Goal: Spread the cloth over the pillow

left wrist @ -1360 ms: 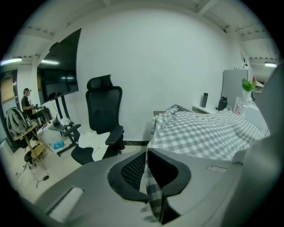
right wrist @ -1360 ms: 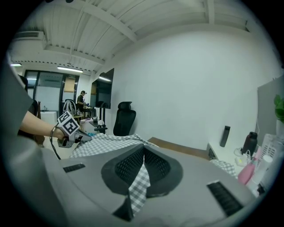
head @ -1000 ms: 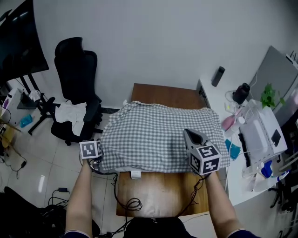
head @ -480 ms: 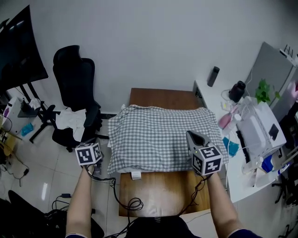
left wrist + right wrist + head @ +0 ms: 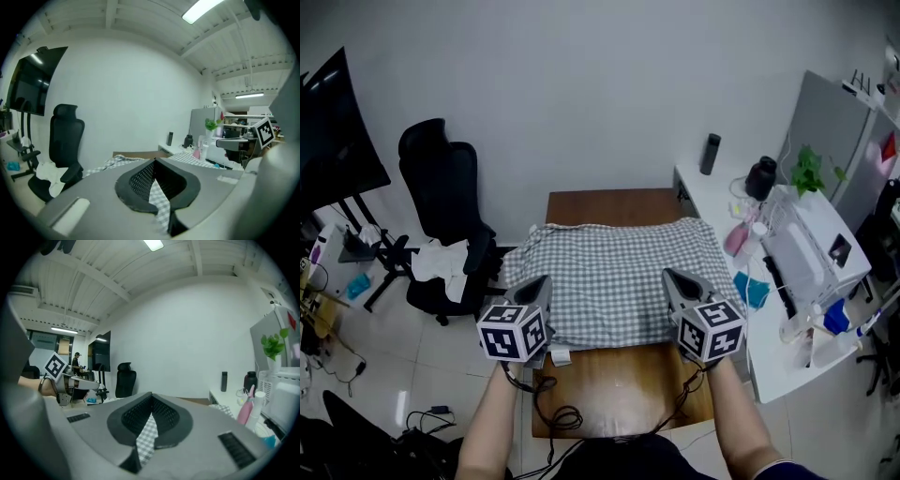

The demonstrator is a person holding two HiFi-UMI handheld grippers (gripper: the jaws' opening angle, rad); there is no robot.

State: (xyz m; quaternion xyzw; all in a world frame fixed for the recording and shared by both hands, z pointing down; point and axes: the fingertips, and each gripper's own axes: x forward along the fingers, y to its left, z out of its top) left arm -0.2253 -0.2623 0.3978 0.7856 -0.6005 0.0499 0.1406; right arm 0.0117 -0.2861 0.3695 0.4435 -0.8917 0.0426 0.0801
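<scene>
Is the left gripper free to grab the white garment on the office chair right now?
Probably not. The left gripper is shut on the checked cloth and would have to let go first; the white garment lies on the office chair.

Left hand-held gripper [image 5: 544, 281] pinching cloth [image 5: 619, 277], right hand-held gripper [image 5: 668, 275] likewise

The cloth [image 5: 619, 281] is checked in grey and white. The table [image 5: 619, 380] is coloured like brown wood. The left gripper [image 5: 544, 281] and the right gripper [image 5: 667, 275] are coloured grey, and their cubes are marked with black and white squares. The chair [image 5: 441, 197] is coloured black. The wall [image 5: 581, 94] is painted white. The plant [image 5: 807, 172] is coloured green, and one bottle [image 5: 736, 240] pink.
</scene>
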